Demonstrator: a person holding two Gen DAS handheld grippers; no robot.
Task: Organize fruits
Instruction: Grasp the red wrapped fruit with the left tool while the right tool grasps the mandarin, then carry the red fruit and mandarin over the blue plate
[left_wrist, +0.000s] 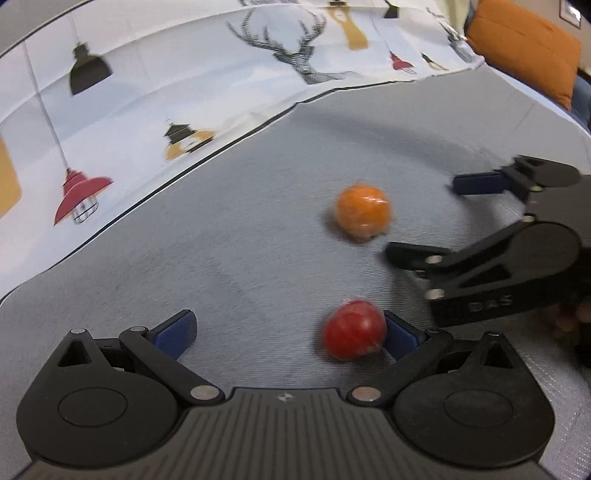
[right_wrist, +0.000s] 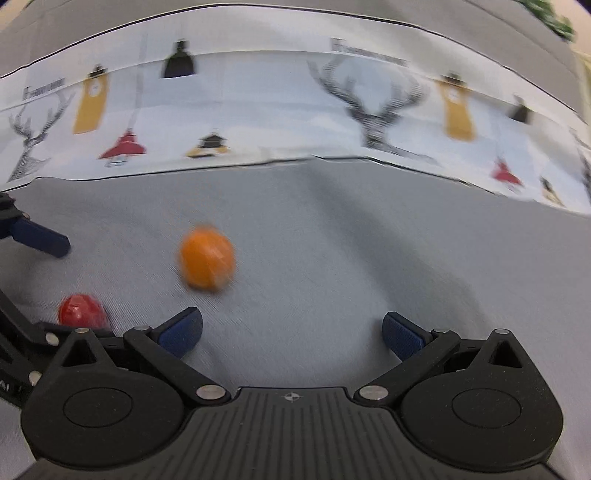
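Nearest the left tongs (left_wrist: 288, 334), which are spread wide apart, a red fruit (left_wrist: 354, 329) is seen lying on the grey cloth (left_wrist: 240, 236), touching or just beside the inner face of their right-hand pad and well off centre. Farther out, an orange fruit (right_wrist: 207, 258) rests on the same cloth, ahead and to the left of the right tongs (right_wrist: 291, 332), which are also held apart and empty. The red fruit is judged to be the left tongs' to take, the orange the right's. Beyond, a printed cloth (left_wrist: 177, 85) with lamps and antlers is laid.
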